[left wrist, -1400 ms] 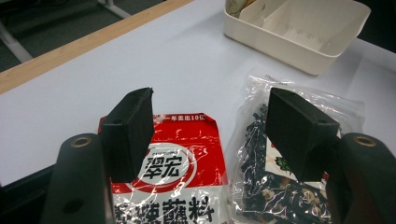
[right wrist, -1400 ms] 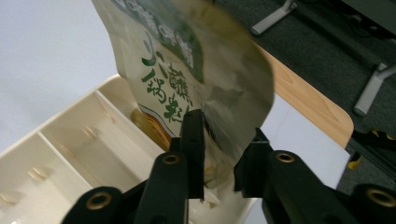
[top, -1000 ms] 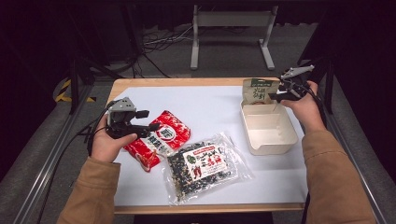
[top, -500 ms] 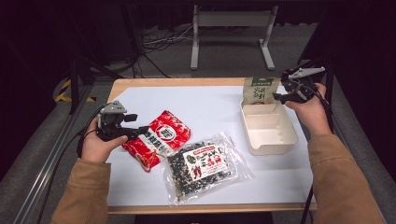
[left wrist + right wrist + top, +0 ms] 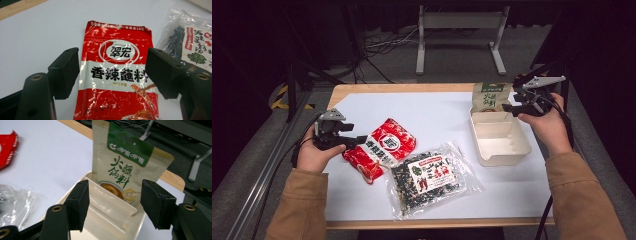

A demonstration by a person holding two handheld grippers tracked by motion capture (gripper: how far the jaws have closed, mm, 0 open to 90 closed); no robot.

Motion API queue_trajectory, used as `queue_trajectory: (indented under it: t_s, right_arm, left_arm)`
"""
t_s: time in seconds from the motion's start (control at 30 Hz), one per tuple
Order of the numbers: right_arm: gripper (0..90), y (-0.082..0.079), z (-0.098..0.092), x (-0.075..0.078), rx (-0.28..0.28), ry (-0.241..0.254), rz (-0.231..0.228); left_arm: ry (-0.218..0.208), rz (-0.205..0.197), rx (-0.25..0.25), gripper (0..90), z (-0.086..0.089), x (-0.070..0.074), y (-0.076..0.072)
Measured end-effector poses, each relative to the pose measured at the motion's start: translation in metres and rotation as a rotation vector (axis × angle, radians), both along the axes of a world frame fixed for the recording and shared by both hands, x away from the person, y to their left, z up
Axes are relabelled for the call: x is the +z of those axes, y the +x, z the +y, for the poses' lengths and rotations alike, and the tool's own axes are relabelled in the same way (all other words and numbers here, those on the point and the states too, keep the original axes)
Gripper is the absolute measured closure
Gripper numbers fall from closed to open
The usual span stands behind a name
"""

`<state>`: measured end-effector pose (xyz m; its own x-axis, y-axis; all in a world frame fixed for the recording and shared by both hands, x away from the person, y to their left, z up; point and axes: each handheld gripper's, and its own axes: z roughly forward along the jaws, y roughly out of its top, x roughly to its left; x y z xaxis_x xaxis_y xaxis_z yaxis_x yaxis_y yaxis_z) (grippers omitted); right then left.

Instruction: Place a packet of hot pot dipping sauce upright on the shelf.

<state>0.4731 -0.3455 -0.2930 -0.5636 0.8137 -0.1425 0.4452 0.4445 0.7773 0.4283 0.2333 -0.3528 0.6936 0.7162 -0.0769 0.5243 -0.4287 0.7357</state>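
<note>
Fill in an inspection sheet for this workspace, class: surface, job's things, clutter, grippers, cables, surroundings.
Surface: white sheet on a wooden table.
Job's things: red sauce packet lying flat; green-and-tan pouch upright in the beige tray.
Clutter: clear seaweed bag beside the red packet.
Grippers: left hand-held gripper open over the red packet; right hand-held gripper open, facing the pouch.
Cables: floor cables behind the table.
Surroundings: grey metal stand, dark room.

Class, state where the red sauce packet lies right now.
In the high view the red sauce packet lies left of centre, between the left gripper and the clear seaweed bag.
</note>
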Motion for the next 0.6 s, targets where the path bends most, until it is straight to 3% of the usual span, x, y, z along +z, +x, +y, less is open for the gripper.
queue_trajectory:
  t_s: [0.27,0.6]
  right_arm:
    - [41.3,-0.022,0.008,0.003,0.054,0.017,-0.010]
    - [40.8,-0.039,0.016,0.004,0.105,0.037,-0.030]
  left_arm:
    - [0.041,0.023,0.019,27.5,0.002,-0.009,0.007]
    - [0.047,0.045,0.050,27.0,0.008,-0.021,0.017]
